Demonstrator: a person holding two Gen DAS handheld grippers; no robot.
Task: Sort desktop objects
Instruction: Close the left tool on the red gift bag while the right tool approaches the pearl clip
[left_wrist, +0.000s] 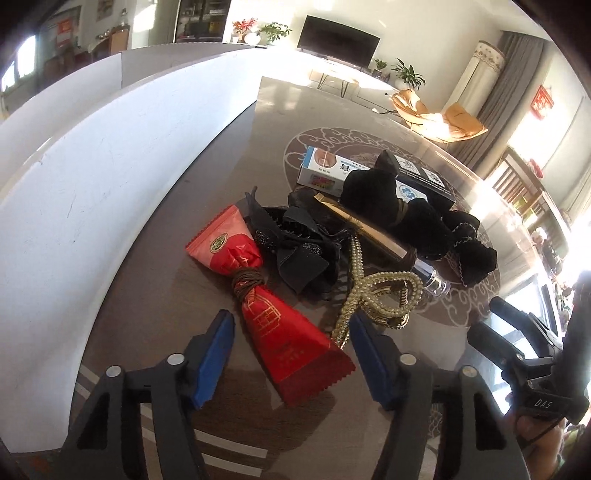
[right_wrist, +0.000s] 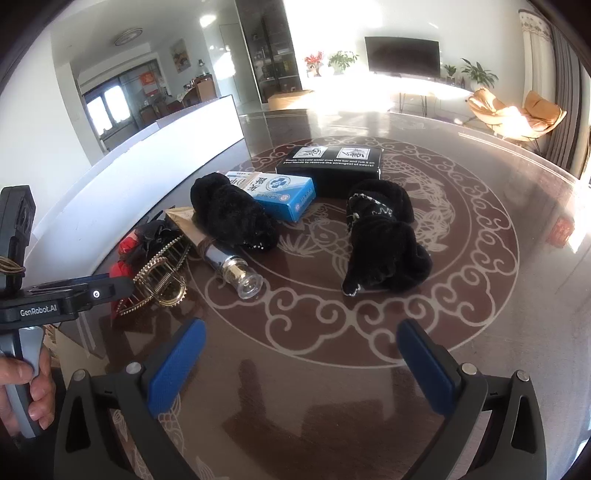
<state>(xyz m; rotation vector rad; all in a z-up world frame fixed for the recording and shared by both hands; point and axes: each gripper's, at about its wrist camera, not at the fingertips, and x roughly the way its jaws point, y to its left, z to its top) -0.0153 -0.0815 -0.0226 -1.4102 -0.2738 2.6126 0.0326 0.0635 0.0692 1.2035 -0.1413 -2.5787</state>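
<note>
Left gripper (left_wrist: 291, 354): wide open, holding nothing, its blue pads either side of the red packet's near end.
Right gripper (right_wrist: 301, 363): wide open, empty, over bare table (right_wrist: 480, 295).
Red packet (left_wrist: 258, 291): nearest, tied at the middle with brown cord.
Pearl clip (left_wrist: 373, 295): just beside the packet.
Glass bottle (right_wrist: 236, 275): lying flat.
Black scrunchies (right_wrist: 384, 243): mid-table.
Blue box (right_wrist: 284, 195), black box (right_wrist: 332, 170): farthest.

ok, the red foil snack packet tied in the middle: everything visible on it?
The red foil snack packet lies flat on the brown patterned table, pinched at its middle by brown hair ties wound round it, bow-like. Both ends have zigzag edges; the far half bears a round green-gold seal, the near half gold line print. Its near end lies between the open left gripper fingers, untouched. The black bow hair clip sits against it.
</note>
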